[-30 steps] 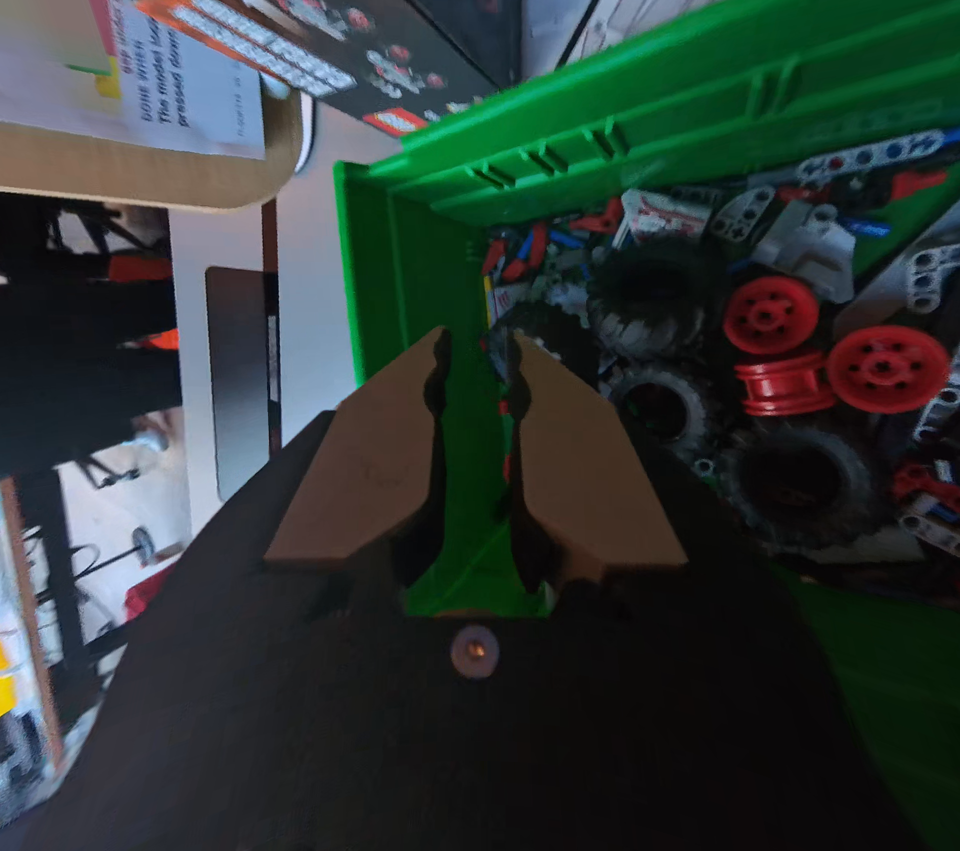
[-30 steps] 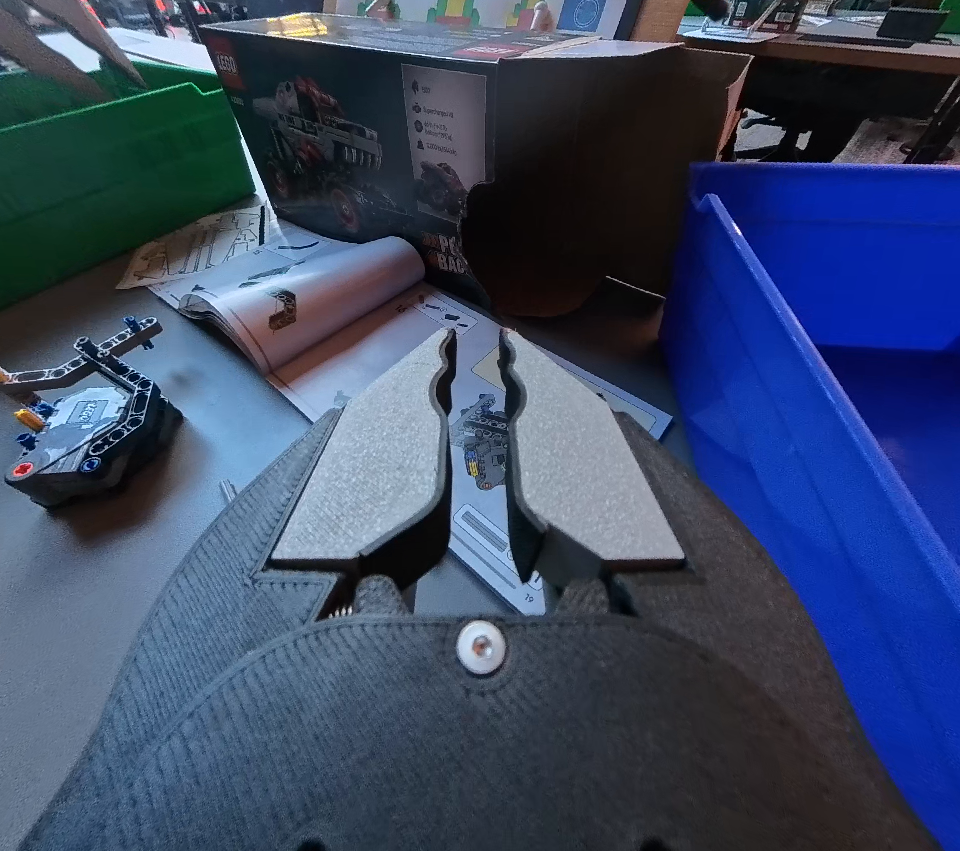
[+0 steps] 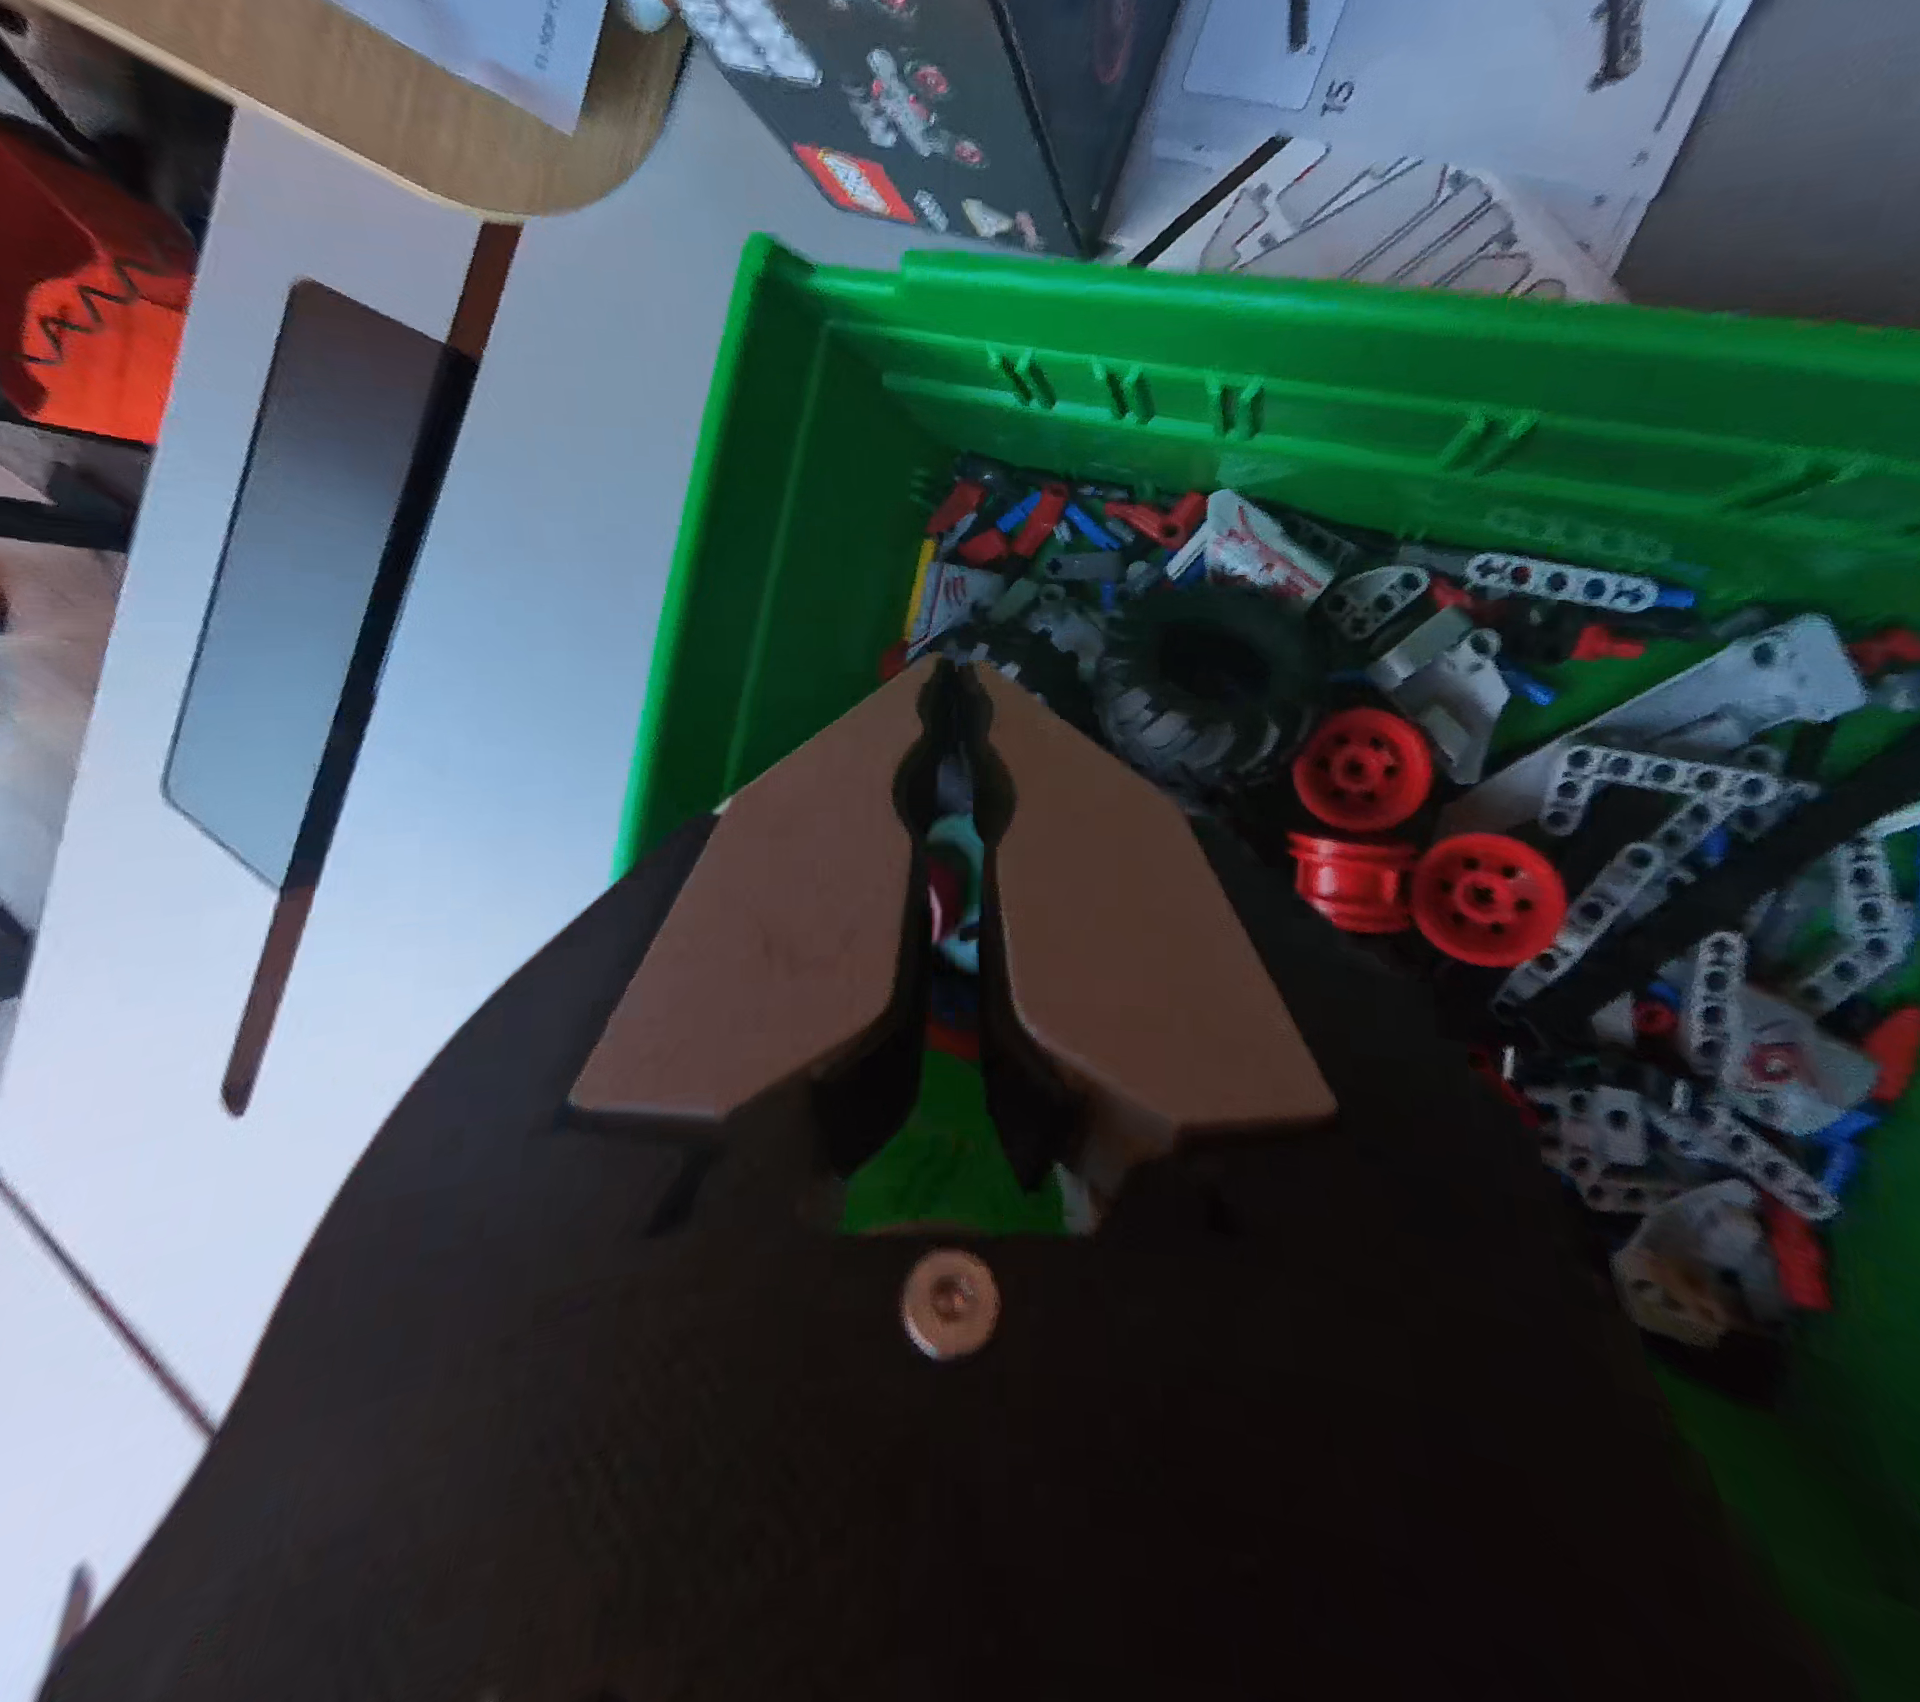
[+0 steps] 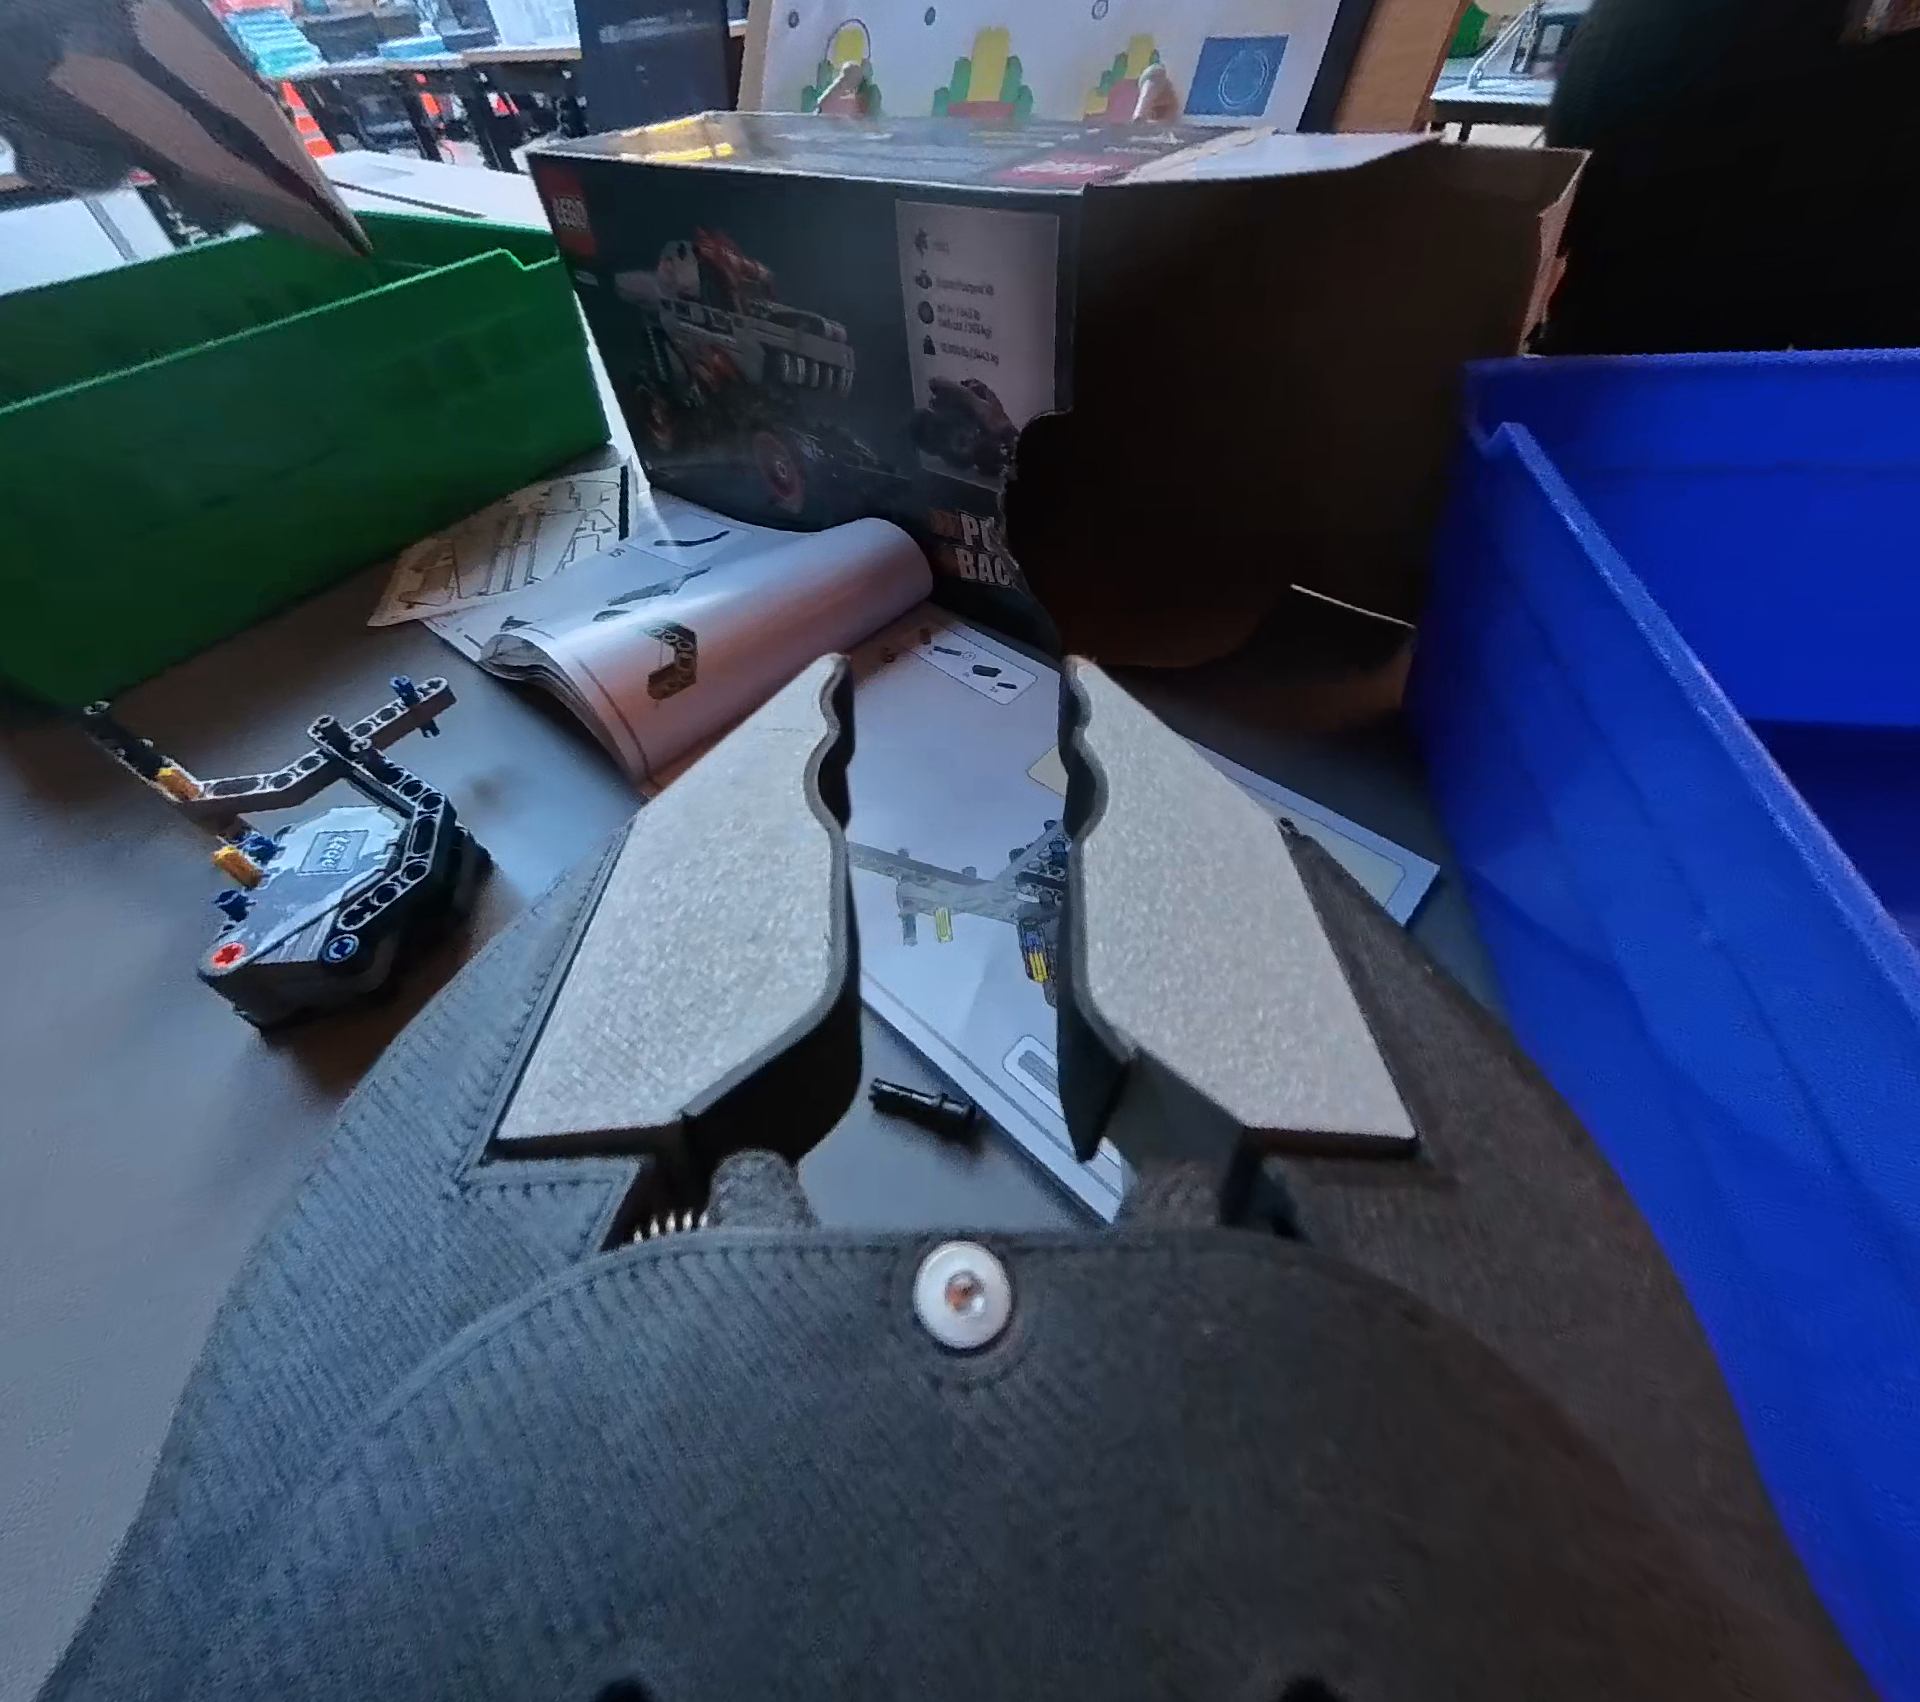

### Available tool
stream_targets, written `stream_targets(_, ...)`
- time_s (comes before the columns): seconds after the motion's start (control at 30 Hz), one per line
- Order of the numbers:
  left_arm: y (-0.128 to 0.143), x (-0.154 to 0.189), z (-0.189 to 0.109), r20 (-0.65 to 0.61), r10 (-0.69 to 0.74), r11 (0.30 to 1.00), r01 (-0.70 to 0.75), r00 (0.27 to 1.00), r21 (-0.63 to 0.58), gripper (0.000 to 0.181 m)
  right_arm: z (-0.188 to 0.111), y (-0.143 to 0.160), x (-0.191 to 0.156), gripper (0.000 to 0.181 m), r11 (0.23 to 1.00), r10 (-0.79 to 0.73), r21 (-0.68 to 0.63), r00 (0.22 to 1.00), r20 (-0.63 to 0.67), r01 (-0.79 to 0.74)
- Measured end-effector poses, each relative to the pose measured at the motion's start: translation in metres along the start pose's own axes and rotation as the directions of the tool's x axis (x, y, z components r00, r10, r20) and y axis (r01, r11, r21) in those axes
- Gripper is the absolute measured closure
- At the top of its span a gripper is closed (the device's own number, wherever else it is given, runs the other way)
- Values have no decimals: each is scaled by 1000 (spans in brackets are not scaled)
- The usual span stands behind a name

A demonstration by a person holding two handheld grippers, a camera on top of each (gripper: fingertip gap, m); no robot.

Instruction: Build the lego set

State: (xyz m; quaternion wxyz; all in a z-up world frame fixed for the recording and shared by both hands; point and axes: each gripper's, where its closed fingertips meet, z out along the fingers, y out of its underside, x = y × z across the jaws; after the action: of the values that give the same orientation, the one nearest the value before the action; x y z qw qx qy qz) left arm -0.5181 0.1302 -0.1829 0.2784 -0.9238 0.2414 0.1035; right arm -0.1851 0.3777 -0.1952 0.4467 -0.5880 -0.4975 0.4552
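Right now the left gripper (image 3: 951, 676) is reaching down into the green bin (image 3: 1351, 322), its tips pinched together over the heap of loose lego pieces (image 3: 1299, 665) in the corner at frame centre; whether a piece is caught between them I cannot tell, since the tips are dark and blurred. Most of the heap, with the black tyre (image 3: 1205, 676) and red wheel hubs (image 3: 1361, 764), is lying to the right of those tips, so the left side is clearly the nearer one for picking. The right gripper (image 4: 956, 696) is hovering spread wide and empty over the open instruction booklet (image 4: 727, 613), with a small black pin (image 4: 920, 1104) lying crosswise on the table low between its fingers and the partly built chassis (image 4: 322, 863) sitting at lower left. Compared with a second ago, the left gripper's tips have closed and gone deeper into the bin, while the right gripper's jaws have opened from a narrow slit.
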Motion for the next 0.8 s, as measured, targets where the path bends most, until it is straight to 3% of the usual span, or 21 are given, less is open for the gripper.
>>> stream_targets(0.13,-32,1,4,62,-3,990,-6,998,142,181,-2,-2,0,143,1000,1,8,1000,-7,-1)
stream_targets(0.2,-37,-3,6,47,-79,983,70,996,169,181,-2,-2,1,143,1000,2,7,1000,-11,-2)
stream_targets(0.27,-32,-4,9,-23,-171,975,173,985,140,180,-3,-2,3,142,1000,4,7,1000,-19,-4)
stream_targets(0.33,-23,-4,11,-60,-210,971,215,976,102,158,-6,-4,5,141,1000,3,15,1000,-30,-3)
stream_targets(0.43,-17,6,8,-108,-181,979,189,977,70,156,-10,-8,9,141,999,5,31,999,-46,-3)
stream_targets(0.8,0,9,17,-104,-194,981,190,976,-41,155,-12,-6,17,141,999,9,32,997,-76,-7)
